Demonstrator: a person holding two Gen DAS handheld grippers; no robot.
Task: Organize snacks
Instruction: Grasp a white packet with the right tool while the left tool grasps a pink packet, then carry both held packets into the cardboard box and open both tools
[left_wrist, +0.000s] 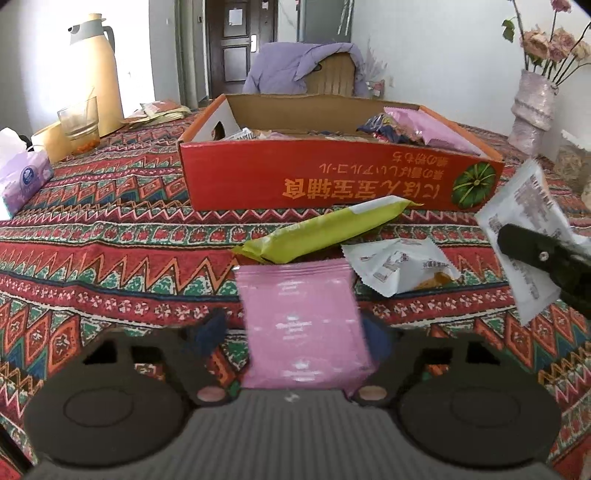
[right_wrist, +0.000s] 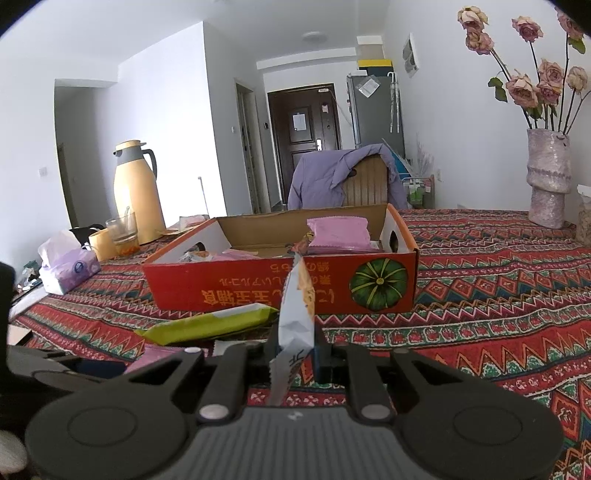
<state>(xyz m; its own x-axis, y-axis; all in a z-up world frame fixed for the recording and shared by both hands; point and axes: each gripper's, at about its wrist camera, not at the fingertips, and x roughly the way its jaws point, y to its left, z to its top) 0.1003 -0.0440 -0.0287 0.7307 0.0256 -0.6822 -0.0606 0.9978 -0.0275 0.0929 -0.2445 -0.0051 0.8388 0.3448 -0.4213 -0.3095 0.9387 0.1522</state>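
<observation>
A pink snack packet (left_wrist: 303, 325) lies blurred between the fingers of my left gripper (left_wrist: 293, 334). The jaws stand open around it, and a strip of cloth shows beside the left finger (left_wrist: 210, 332). My right gripper (right_wrist: 295, 345) is shut on a white snack packet (right_wrist: 295, 314), which it holds upright above the table; the same packet (left_wrist: 524, 229) shows at the right of the left wrist view. A yellow-green packet (left_wrist: 325, 229) and another white packet (left_wrist: 399, 266) lie in front of the red cardboard box (left_wrist: 332, 177). The box holds several snacks, among them a pink packet (right_wrist: 340, 236).
The table wears a patterned red cloth (left_wrist: 110, 229). At the far left stand a cream thermos (left_wrist: 99, 74), a glass (left_wrist: 79, 122) and a tissue pack (left_wrist: 22, 177). A vase of dried roses (right_wrist: 548, 177) stands far right. A chair draped with a purple jacket (right_wrist: 340, 173) is behind the box.
</observation>
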